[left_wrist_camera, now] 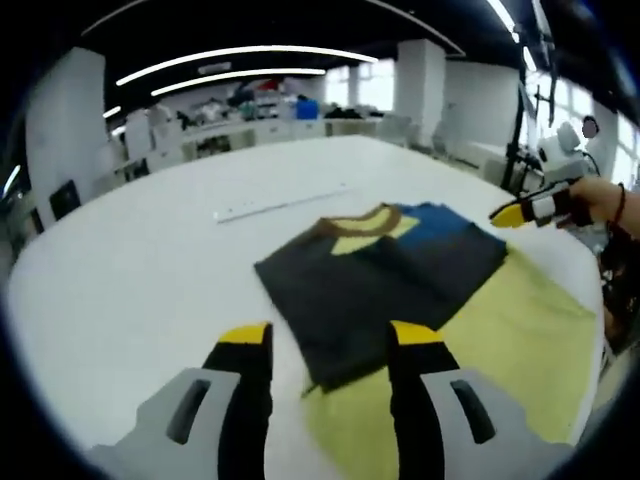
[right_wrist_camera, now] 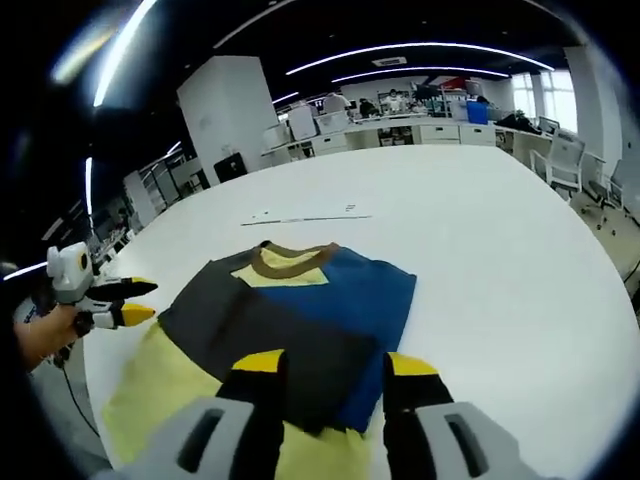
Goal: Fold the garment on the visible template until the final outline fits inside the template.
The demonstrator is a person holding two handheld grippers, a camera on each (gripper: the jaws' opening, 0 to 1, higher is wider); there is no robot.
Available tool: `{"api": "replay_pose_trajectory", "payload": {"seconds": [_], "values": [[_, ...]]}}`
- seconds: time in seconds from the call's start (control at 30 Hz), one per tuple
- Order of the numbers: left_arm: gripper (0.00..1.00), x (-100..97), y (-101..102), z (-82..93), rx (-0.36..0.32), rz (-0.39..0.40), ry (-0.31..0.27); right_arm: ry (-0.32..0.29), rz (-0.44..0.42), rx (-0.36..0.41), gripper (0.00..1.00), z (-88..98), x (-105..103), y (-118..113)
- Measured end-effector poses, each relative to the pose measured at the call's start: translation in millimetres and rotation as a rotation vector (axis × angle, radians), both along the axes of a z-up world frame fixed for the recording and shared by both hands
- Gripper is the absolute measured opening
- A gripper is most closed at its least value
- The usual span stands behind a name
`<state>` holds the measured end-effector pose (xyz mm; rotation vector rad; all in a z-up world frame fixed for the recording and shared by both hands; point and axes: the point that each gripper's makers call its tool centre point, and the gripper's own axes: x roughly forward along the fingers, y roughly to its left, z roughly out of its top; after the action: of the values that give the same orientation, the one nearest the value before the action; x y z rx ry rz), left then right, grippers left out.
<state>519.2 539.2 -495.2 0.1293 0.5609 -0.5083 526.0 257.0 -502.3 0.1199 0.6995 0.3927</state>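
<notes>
Fingers of both grippers (left_wrist_camera: 328,345) (right_wrist_camera: 336,368) gape empty over folded garment (left_wrist_camera: 385,275) on yellow template (left_wrist_camera: 520,340).

White table (left_wrist_camera: 150,250) carries a yellow template (left_wrist_camera: 520,330) just ahead of both grippers' jaws. A folded garment (right_wrist_camera: 300,320) lies on the template. A ruler (right_wrist_camera: 305,217) lies flat on the table, well beyond the garment.

Open-plan lab: rows of desks (right_wrist_camera: 440,128), strip ceiling lights (left_wrist_camera: 240,52).

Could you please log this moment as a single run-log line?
left gripper: open, empty | right gripper: open, empty | folded garment: on yellow template | white table
</notes>
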Motion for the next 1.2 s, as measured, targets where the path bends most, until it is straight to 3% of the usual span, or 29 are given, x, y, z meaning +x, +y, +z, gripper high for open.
{"api": "replay_pose_trajectory", "payload": {"seconds": [0.33,0.5,0.67,0.8,1.2], "values": [[0.18,0.0,16.7,-26.7,0.021,0.047,0.06,0.026,-0.028,-0.014,0.23,-21.7,13.5,0.4],[0.11,0.8,19.5,-31.6,0.017,0.059,0.08,0.026,-0.043,-0.016,0.17,-24.7,18.0,-0.1],[0.01,0.4,17.8,-32.6,0.062,0.043,0.082,0.027,-0.074,-0.028,0.05,-26.3,21.4,-6.3],[0.0,-0.7,17.3,-33.0,0.117,0.016,0.056,0.034,-0.078,-0.035,0.0,-24.0,16.1,-6.6],[0.0,-0.1,20.1,-32.6,0.12,0.005,0.058,0.054,-0.096,-0.036,0.0,-8.8,-3.4,-10.4]]}}
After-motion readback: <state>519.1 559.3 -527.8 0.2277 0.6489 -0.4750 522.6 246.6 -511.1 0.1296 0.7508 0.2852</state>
